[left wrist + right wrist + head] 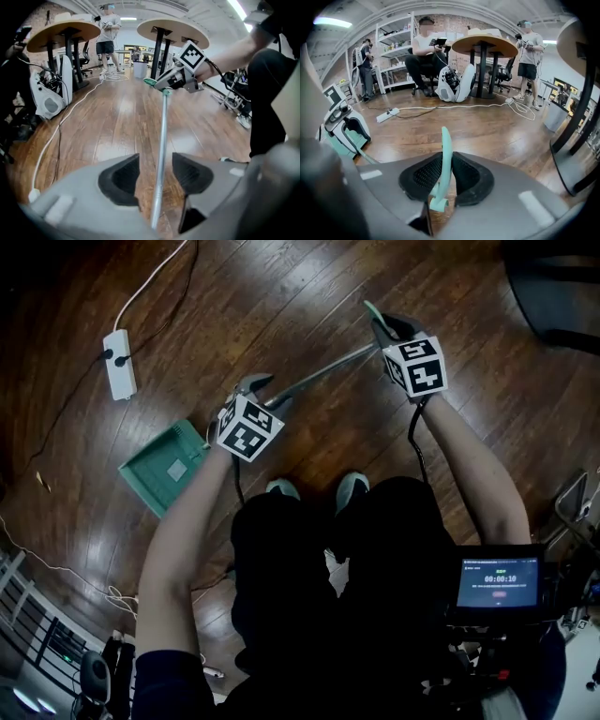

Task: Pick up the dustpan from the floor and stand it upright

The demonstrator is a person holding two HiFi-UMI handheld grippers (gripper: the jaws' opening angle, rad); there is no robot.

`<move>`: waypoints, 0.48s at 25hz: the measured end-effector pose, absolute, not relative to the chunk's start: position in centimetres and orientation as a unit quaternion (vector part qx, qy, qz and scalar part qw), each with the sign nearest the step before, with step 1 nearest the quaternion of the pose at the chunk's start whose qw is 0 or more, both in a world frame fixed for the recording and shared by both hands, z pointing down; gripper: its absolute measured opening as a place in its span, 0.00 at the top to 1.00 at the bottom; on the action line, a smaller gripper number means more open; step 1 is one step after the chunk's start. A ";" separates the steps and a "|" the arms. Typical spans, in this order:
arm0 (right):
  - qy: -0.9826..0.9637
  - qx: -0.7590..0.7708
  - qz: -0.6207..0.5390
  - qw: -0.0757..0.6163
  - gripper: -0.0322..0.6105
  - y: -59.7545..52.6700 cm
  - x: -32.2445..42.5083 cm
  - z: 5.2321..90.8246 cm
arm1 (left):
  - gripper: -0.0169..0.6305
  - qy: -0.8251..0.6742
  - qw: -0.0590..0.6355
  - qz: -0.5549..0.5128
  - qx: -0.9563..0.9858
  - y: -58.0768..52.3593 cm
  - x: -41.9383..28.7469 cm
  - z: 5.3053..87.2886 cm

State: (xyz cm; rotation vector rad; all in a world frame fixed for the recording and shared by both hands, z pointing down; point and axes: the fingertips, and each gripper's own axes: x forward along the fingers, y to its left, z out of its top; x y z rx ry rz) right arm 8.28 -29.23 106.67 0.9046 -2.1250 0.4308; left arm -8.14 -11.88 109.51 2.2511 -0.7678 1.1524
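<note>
The green dustpan [164, 468] is low at the left in the head view, its thin metal pole [319, 371] slanting up to the right. The pole ends in a teal handle tip [445, 154], and my right gripper [446, 173] is shut on that tip; the same gripper [380, 322] is at the upper right in the head view. My left gripper [157, 176] is open, with the pole [161, 136] running between its pads and a gap on each side. In the head view the left gripper [261, 390] sits lower down the pole, near the pan.
A white power strip [119, 364] with cables lies on the wood floor at the upper left. The person's shoes [352, 488] stand just below the pole. A dark chair base [553, 287] is at the top right. Round tables [173, 30] and other people stand farther off.
</note>
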 end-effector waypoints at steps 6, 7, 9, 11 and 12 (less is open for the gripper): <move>-0.863 0.346 0.137 0.342 0.83 -29.3 5.1 102.7 | 0.63 -0.288 0.232 0.400 0.838 -13.7 -6.7 108.2; -0.868 0.344 0.133 0.334 0.83 -29.3 4.6 102.1 | 0.62 -0.290 0.232 0.397 0.839 -14.0 -6.5 108.0; -0.874 0.342 0.125 0.321 0.83 -29.2 3.7 101.0 | 0.62 -0.299 0.233 0.394 0.837 -14.4 -6.4 107.9; -0.879 0.342 0.119 0.310 0.82 -28.7 3.0 100.1 | 0.62 -0.310 0.235 0.396 0.832 -14.3 -6.7 107.8; -0.881 0.341 0.118 0.304 0.82 -28.3 2.5 99.4 | 0.62 -0.316 0.235 0.398 0.829 -14.0 -7.1 107.6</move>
